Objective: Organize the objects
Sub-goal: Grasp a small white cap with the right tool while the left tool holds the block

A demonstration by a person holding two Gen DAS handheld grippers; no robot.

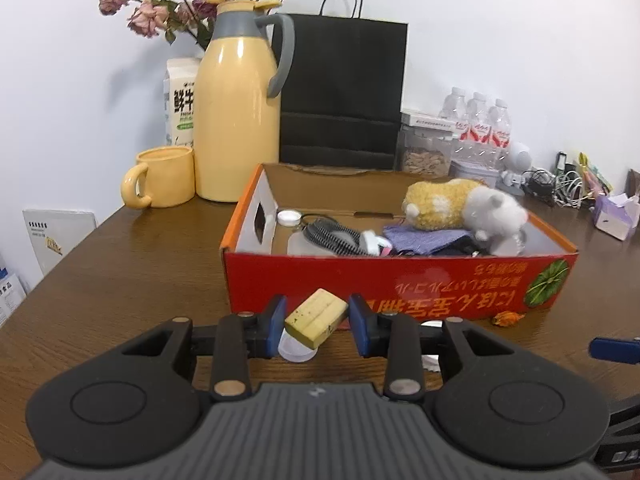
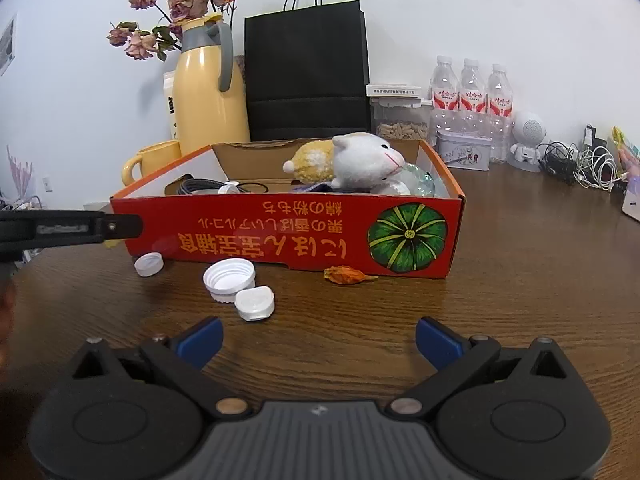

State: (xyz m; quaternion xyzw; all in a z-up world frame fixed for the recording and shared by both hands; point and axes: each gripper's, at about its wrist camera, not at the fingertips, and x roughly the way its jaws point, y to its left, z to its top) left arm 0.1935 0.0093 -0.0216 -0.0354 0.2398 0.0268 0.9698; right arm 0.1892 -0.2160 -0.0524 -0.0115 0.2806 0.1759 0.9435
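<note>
My left gripper [image 1: 317, 325] is shut on a yellow block [image 1: 316, 317], held a little above the table just in front of the red cardboard box [image 1: 400, 284]. A white cap [image 1: 294, 349] lies under the block. The box holds a plush toy [image 1: 464, 204], a purple cloth [image 1: 424, 238], a coiled cable [image 1: 332, 234] and a white cap [image 1: 289, 217]. My right gripper [image 2: 318, 340] is open and empty above the table. Ahead of it lie three white caps [image 2: 229, 278] [image 2: 254, 303] [image 2: 149, 264] and an orange dried bud [image 2: 347, 275] by the box front [image 2: 288, 236].
A yellow thermos [image 1: 236, 116], yellow mug [image 1: 164, 178], milk carton [image 1: 180, 100], dried roses and a black paper bag [image 1: 342, 92] stand behind the box. Water bottles [image 2: 472, 96], a seed jar, a tin, a small white robot figure and tangled cables sit at the back right.
</note>
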